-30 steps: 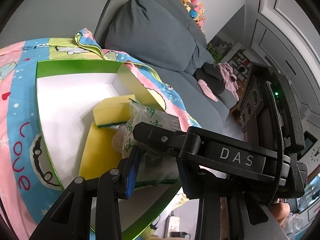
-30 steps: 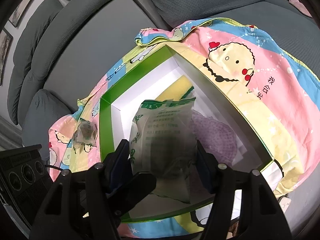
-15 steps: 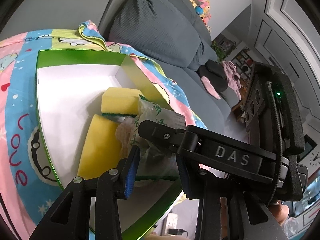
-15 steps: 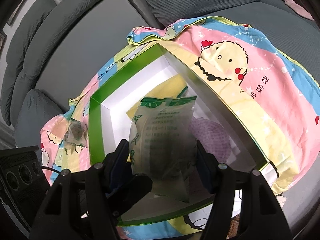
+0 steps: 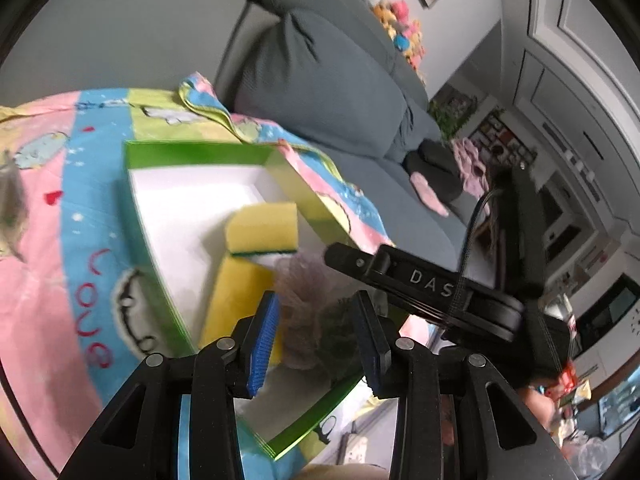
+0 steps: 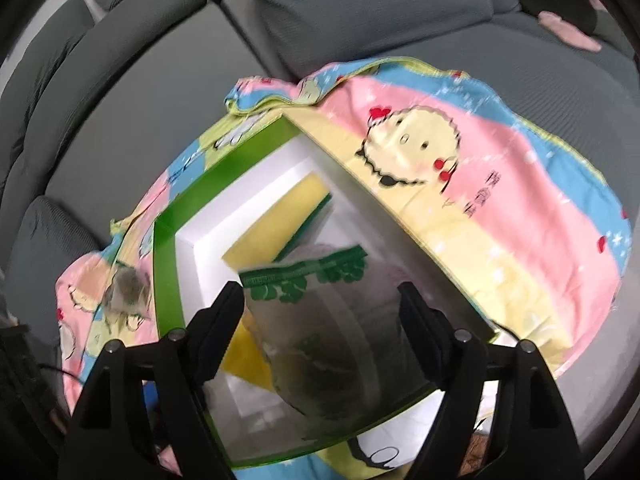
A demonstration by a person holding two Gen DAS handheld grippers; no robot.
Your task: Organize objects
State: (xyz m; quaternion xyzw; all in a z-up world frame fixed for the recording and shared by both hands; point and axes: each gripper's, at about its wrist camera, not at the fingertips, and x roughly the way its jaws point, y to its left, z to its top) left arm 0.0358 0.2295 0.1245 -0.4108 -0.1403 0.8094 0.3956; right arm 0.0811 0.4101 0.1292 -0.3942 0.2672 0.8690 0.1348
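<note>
I am letting the right gripper's [image 6: 320, 312] jaws open around the green-printed bag [image 6: 320, 320] so it drops into the green box [image 6: 168, 240] beside the yellow sponges [image 6: 280, 216], while the left gripper [image 5: 316, 332] waits nearby, narrow and empty.

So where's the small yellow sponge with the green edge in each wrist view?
Left wrist: the sponge sits mid-frame inside the green box, just above the left gripper.
Right wrist: the sponge lies centre frame near the box's far corner, above the green-printed bag between the opening jaws of the right gripper.
Shared landmark: the box's green rim on the cartoon blanket.
</note>
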